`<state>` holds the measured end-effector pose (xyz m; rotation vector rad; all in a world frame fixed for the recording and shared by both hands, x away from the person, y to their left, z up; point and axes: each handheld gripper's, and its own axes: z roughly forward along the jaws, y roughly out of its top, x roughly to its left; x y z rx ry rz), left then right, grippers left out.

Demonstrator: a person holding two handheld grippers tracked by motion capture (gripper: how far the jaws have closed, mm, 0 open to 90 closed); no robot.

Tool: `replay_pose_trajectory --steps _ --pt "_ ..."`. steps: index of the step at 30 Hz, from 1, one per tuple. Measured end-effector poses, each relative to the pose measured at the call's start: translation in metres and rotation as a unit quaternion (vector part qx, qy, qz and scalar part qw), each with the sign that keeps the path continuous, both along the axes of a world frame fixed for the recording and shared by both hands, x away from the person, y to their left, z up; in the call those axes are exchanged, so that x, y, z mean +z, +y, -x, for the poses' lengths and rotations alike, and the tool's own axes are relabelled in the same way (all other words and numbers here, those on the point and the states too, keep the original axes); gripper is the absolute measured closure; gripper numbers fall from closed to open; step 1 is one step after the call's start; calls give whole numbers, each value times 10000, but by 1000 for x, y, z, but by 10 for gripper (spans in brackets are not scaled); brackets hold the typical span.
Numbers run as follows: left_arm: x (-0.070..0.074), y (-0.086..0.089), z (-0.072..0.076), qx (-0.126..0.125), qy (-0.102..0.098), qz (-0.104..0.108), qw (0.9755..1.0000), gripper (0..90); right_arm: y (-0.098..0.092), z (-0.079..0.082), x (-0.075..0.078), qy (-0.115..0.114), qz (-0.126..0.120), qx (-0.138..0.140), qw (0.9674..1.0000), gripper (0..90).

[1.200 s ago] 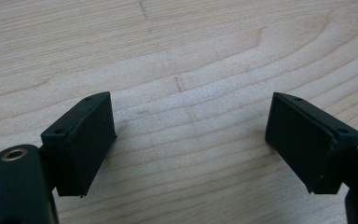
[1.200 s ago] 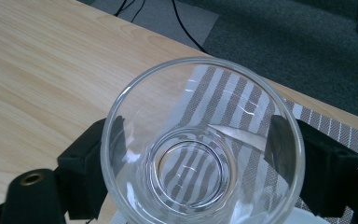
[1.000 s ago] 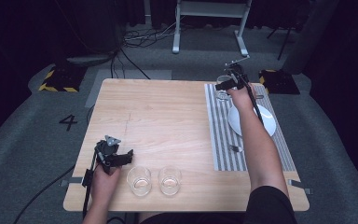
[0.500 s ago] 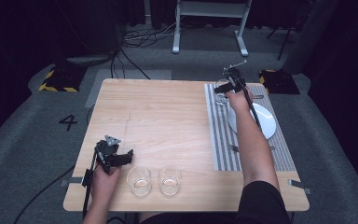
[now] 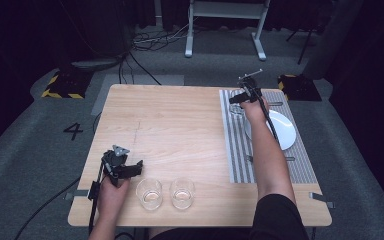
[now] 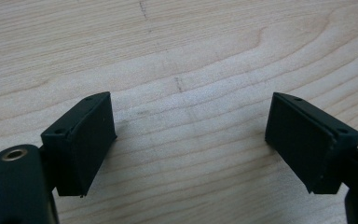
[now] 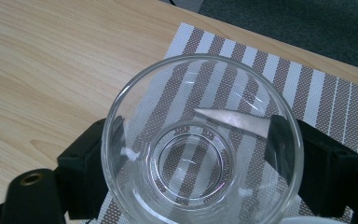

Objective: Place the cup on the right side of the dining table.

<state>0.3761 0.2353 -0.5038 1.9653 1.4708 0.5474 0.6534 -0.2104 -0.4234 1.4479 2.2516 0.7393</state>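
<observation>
Here, right gripper point(image 5: 237, 98) reached out at the far end of a striped placemat point(image 5: 237, 150) on the right side of a wooden table point(image 5: 180, 125), arm stretched forward over a white plate point(image 5: 286, 131). Jaws clamped on a clear glass point(image 7: 200, 140), one black pad on either side of its wall, rim up and mouth toward the camera in the right gripper view. Through the glass, brown and white stripes of the mat; mat's edge and bare wood to the left of it there. Whether the base touched the mat or hung just above it: could not tell.

Left gripper point(image 5: 136, 168) down at the near left of the table, jaws wide apart, nothing between them but plain wood grain in the left gripper view. Just to its right, near the front edge, two more clear glasses: left one point(image 5: 149, 193), right one point(image 5: 182, 192), upright, side by side, close but apart.
</observation>
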Motion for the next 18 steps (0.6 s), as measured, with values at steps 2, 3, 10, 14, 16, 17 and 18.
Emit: replay_pose_trajectory --steps 2,3,10,14,16,17,18 --pt "0 0 0 -1 1 -3 10000 162 -1 0 -2 35 23 -4 10000 187" --pt "0 0 0 -1 1 -3 10000 162 -1 0 -2 35 23 -4 10000 187" --pt "0 0 0 -2 1 -3 10000 162 -2 1 -6 83 23 -19 10000 186" --pt "0 0 0 1 -1 0 10000 162 -3 1 -7 118 20 -33 9999 186" --pt "0 0 0 1 0 -1 10000 162 -3 1 -8 134 -7 -44 9999 186" --pt "0 0 0 1 0 0 10000 162 -4 2 -8 139 -12 -38 9999 186" --pt "0 0 0 1 0 0 10000 162 -4 2 -8 139 -12 -38 9999 186"
